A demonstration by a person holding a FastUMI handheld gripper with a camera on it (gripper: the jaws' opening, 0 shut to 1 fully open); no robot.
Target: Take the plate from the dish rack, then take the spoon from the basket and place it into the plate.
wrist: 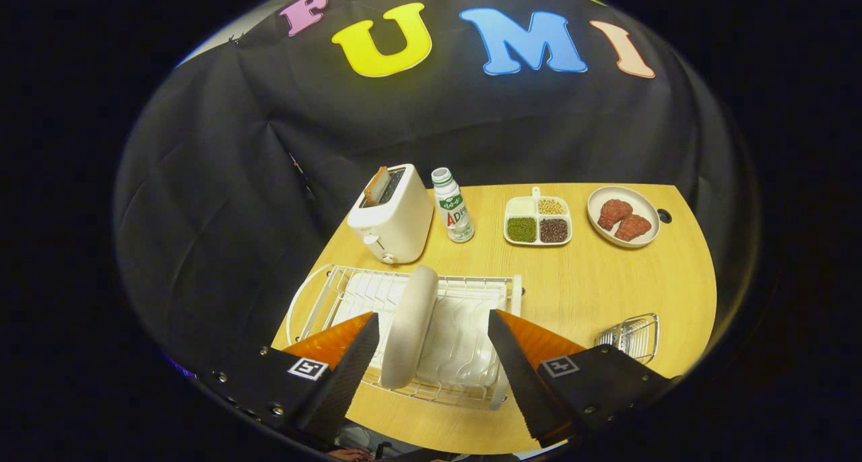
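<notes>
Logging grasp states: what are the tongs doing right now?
Tongs: open, holding nothing; the plate stands in the dish rack between the fingers, untouched.

Gripper [431, 334] held high, tilted downward and looking forward over the bench [606, 293]. Fingers [353, 361] spread wide apart, nothing pressed between them. Left finger slants inward from its mount, tip close beside the edge-on plate [411, 324] standing in the dish rack [465, 314]; cannot tell if it touches. Right finger [515, 364] stands well clear of the plate, with open rack showing in the gap. Both fingertips sit at about the same height, tapering to points. Each finger mount carries a small square marker. A bit of a hand [347, 454] shows below the gripper body.
</notes>
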